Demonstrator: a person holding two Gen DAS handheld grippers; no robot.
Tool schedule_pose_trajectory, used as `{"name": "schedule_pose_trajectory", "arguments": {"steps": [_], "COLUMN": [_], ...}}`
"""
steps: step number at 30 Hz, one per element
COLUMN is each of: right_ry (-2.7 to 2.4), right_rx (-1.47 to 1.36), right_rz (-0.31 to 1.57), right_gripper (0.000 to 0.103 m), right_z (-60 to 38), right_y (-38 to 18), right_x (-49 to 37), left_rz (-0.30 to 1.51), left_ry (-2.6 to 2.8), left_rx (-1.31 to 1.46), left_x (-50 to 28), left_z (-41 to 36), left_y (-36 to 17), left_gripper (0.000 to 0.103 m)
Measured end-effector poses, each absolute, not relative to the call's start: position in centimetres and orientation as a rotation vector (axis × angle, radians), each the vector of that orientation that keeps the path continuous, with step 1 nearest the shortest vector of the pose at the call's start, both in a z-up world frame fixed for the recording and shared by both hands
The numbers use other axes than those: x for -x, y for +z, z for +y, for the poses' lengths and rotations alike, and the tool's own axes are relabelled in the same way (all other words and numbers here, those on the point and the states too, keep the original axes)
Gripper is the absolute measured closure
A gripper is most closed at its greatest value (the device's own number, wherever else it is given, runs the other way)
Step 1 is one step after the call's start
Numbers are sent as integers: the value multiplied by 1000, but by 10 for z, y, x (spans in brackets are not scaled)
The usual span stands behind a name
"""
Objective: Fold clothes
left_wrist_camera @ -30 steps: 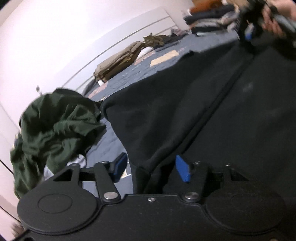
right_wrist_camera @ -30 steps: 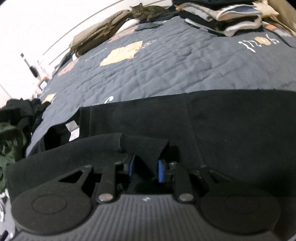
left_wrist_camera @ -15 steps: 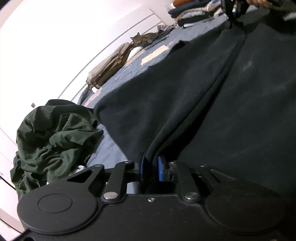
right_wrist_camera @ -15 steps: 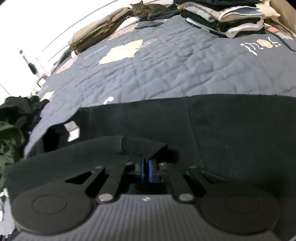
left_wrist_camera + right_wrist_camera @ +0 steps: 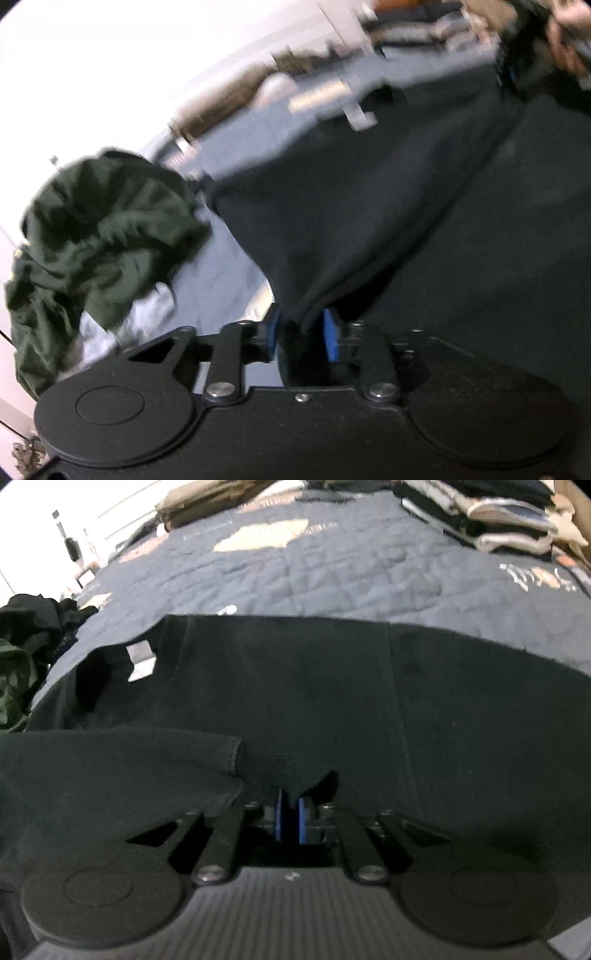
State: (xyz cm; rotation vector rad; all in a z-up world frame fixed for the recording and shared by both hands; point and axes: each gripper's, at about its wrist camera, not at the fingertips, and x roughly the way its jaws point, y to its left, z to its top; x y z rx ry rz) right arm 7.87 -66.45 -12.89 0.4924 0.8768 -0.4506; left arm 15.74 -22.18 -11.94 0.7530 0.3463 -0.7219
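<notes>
A black sweatshirt [image 5: 295, 701] of thick, matte fleece lies spread on the bed's quilted navy bedspread [image 5: 351, 572]. The right gripper [image 5: 290, 818] has its jaws nearly closed, pinching a ribbed edge of it. The left gripper [image 5: 301, 334] has just been opening its jaws; a fold of the same fabric hangs between the blue pads, which stand apart. Left of these jaws sits a crumpled dark green garment [image 5: 99, 236]. Beyond the right jaws is a stack of folded clothes [image 5: 480, 517].
</notes>
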Motion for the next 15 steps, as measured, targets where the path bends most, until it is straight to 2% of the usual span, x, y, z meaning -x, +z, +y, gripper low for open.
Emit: {"name": "schedule_pose_trajectory", "arguments": {"steps": [2,5,6,8,13,15], "right_ry": [-475,-521,-548,-605,-491,-468], "right_rx": [-479,-449,-437,-429,-441,-414], "right_rz": [874,865,856,817,709,717], "right_gripper": [89,81,78,78,74,73], "right_z": [-664,-665,-666,-666,-640,-633], "right_y": [-121,-107,-102,-90,-74,-76], "right_x": [-74,-63,-57,-45,-35,-45], "left_rz": [325,371,354,325,364,380], "left_ry": [-707,-731,-731,-718,-774,-810], "left_rx": [-782,-843,-879,-917,-665,-597], "left_x": [-158,-160,-158,-157,-161,-160], "left_z": [-223,-221,-219,-212,-197,-199], "left_y": [-127,-139,-141,-138,-97,-88], "left_gripper": [50,51,59,67,64,59]}}
